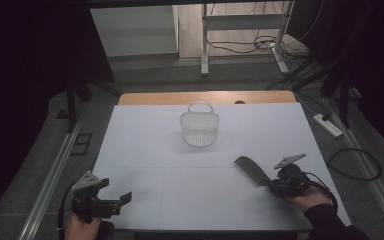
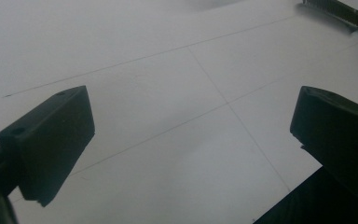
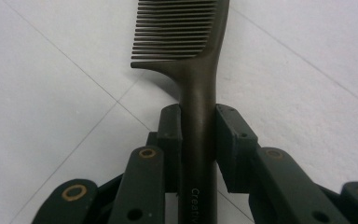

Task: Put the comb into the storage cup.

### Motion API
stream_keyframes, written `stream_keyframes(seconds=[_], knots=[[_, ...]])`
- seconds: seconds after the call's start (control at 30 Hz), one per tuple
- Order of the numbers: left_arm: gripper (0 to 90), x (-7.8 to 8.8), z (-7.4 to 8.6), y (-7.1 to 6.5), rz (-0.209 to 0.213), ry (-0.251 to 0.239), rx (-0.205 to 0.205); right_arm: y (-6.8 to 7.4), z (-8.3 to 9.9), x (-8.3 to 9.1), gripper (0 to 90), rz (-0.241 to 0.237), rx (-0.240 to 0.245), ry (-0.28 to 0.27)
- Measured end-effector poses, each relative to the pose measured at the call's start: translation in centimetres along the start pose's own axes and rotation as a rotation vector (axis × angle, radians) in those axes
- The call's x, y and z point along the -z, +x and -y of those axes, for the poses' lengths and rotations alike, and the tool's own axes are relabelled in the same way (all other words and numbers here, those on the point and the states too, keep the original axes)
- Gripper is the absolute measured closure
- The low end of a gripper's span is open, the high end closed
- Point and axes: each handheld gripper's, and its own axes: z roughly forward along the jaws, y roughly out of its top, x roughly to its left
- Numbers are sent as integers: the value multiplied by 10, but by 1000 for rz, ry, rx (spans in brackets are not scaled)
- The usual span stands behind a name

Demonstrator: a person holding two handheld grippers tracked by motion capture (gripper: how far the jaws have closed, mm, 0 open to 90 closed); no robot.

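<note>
A dark comb [image 1: 250, 170] lies low over the white table sheet at the right; its teeth and handle [image 3: 198, 93] run up the middle of the right gripper view. My right gripper [image 1: 271, 184] is shut on the comb's handle, both pads [image 3: 171, 135] pressed against its sides. A white wire basket [image 1: 200, 125] with a loop handle stands upright at the middle back of the sheet. At the front left my left gripper [image 1: 120, 201] hovers near the table edge, jaws wide apart over bare sheet [image 2: 182, 116], holding nothing.
The white sheet [image 1: 150, 150] covers a wooden table whose far edge [image 1: 205, 97] shows behind the basket. Off the right side lie a power strip [image 1: 327, 125] and cables on the floor. A desk frame [image 1: 240, 35] stands beyond the table.
</note>
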Motion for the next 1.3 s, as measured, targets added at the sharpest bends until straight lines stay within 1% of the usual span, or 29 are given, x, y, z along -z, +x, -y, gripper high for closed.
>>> stream_keyframes(seconds=[0.03,0.07,0.13,0.17,0.2,0.23,0.27,0.33,0.37,0.4,0.47,0.53,0.57,0.63,0.73,0.77,0.87,0.9,1.0,1.03,1.07,1.13,1.17,1.2,1.3], knots=[[0,-1,0,0,11,2,5,0,0,1,720,0,0,-6],[0,-1,0,0,11,2,5,0,0,1,720,0,0,-6],[0,-1,-2,0,25,1,0,2,0,4,720,-3,4,-30],[0,-1,-2,0,25,1,0,2,0,4,720,-3,4,-30],[0,-2,-3,0,27,-2,-11,2,1,7,720,-10,3,-49],[0,-2,-3,0,27,-2,-11,2,1,7,720,-10,3,-49],[0,-4,-5,-1,36,-6,-22,2,2,10,719,-7,4,-64],[0,-4,-6,-1,39,-5,-27,2,2,11,720,-9,3,-70],[0,-5,-7,-2,43,-6,-32,3,2,14,720,-2,8,-89],[0,-6,-9,-2,61,-7,-34,3,2,14,720,-4,15,-95],[0,-8,-10,-2,83,-9,-37,4,2,16,720,-1,21,-107],[0,-9,-12,-2,91,-5,-39,5,1,17,720,0,24,-113],[0,-11,-13,-2,99,-4,-39,6,1,19,720,2,35,-129],[0,-14,-16,-1,117,-1,-55,7,1,21,719,4,38,-139],[0,-15,-18,-2,124,-8,-65,7,1,23,720,4,41,-147],[0,-17,-21,-3,129,-16,-77,7,1,24,719,7,41,-158],[0,-18,-24,-4,139,-24,-77,7,1,25,720,8,41,-165],[0,-19,-27,-4,148,-31,-81,8,1,27,719,13,33,-172],[0,-21,-29,-5,158,-37,-76,9,1,29,719,17,36,-188],[0,-22,-31,-5,162,-38,-71,9,1,29,719,17,36,-188],[0,-24,-34,-5,170,-38,-61,9,1,31,720,23,37,-199],[0,-26,-36,-6,176,-39,-59,9,1,32,720,21,36,-207],[0,-29,-40,-7,176,-35,-63,9,1,32,720,23,37,-212],[0,-29,-40,-7,176,-35,-63,9,1,32,720,23,37,-212],[0,-34,-51,-10,176,-16,-93,10,0,34,720,24,41,-228]])
